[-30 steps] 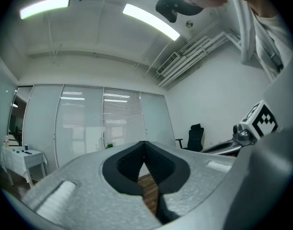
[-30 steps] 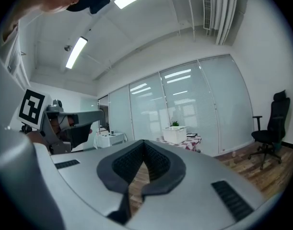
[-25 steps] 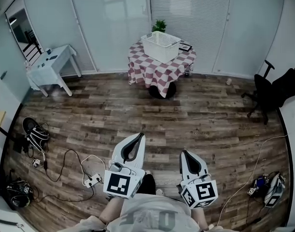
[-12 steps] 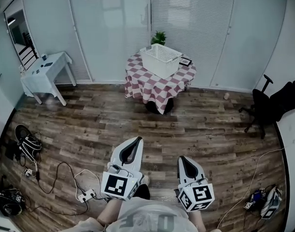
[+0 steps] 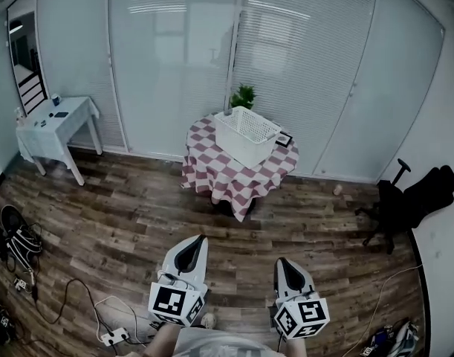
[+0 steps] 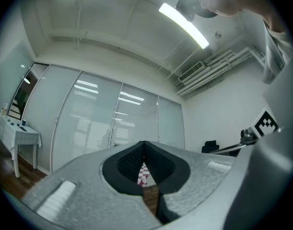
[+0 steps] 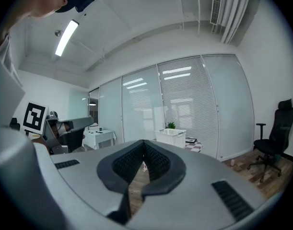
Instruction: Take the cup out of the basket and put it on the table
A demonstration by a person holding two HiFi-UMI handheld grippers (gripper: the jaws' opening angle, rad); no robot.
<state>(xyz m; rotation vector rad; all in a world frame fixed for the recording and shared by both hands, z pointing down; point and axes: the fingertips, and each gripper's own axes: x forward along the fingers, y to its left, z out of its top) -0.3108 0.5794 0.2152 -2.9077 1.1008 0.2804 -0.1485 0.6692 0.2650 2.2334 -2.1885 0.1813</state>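
Both clenched empty — left hand-held gripper [image 5: 198,239], right hand-held gripper [image 5: 281,263] — well apart from the basket [image 5: 245,136] on the table [image 5: 212,174].

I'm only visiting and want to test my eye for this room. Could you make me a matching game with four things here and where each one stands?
Things:
1. white basket
2. potted plant
3. black office chair
4. small white table

Places:
A. far left of the room
B. on the checkered tablecloth
C. right side of the room
D. just behind the basket

Pairs: 1-B, 2-D, 3-C, 4-A.
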